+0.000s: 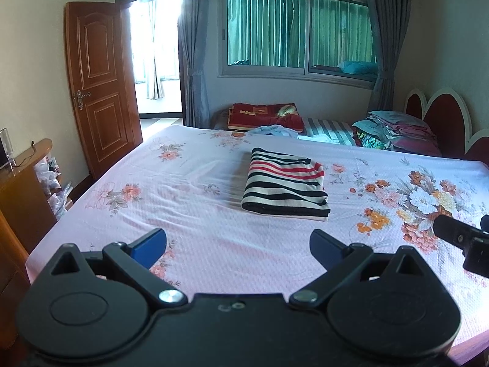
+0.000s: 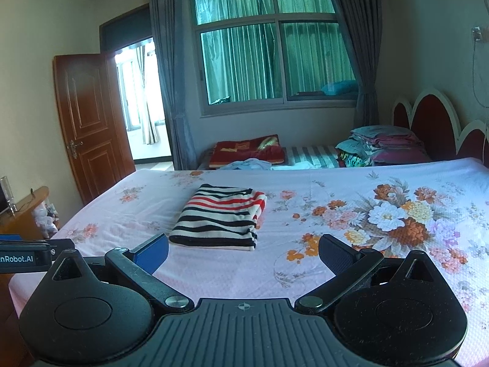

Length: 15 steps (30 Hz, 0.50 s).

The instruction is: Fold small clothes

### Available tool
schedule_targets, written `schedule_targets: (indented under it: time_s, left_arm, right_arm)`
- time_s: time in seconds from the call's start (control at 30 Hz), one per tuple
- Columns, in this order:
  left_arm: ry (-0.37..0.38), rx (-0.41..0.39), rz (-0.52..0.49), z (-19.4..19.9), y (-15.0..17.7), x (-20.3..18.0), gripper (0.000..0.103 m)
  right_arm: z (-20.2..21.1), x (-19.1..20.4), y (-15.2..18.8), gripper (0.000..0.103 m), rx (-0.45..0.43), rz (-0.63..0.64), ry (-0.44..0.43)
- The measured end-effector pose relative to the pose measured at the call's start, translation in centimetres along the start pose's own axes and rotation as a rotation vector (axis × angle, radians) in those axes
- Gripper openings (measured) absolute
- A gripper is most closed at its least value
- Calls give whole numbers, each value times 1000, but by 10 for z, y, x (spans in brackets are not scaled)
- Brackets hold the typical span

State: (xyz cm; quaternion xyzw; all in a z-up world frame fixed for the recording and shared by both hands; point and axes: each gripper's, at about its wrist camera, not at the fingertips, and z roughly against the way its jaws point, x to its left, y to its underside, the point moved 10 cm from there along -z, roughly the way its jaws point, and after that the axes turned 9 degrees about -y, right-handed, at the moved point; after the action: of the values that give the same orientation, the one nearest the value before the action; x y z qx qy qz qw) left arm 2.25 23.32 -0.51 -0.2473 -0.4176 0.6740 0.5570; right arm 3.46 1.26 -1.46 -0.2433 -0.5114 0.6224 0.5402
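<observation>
Striped garment: folded, laid mid-bed (judged finished). Left gripper and right gripper were held released, empty; another garment would be needed.

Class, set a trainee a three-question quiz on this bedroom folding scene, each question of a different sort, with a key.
1. True or false: the striped garment lies folded on the floral bedsheet.
2. The left claw is: A) shut on the garment B) open, holding nothing C) out of view.
3. Fill in: the right claw is ____ and apart from the garment.

Key: 1 true; 2 B; 3 open.
</observation>
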Motion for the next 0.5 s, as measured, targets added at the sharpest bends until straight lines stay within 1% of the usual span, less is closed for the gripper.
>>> schedule_targets:
  time_s: [0.5]
  left_arm:
    - [-2, 0, 0, 1, 0, 0, 100]
  right_arm:
    - [1, 1, 0, 103, 2, 2, -5]
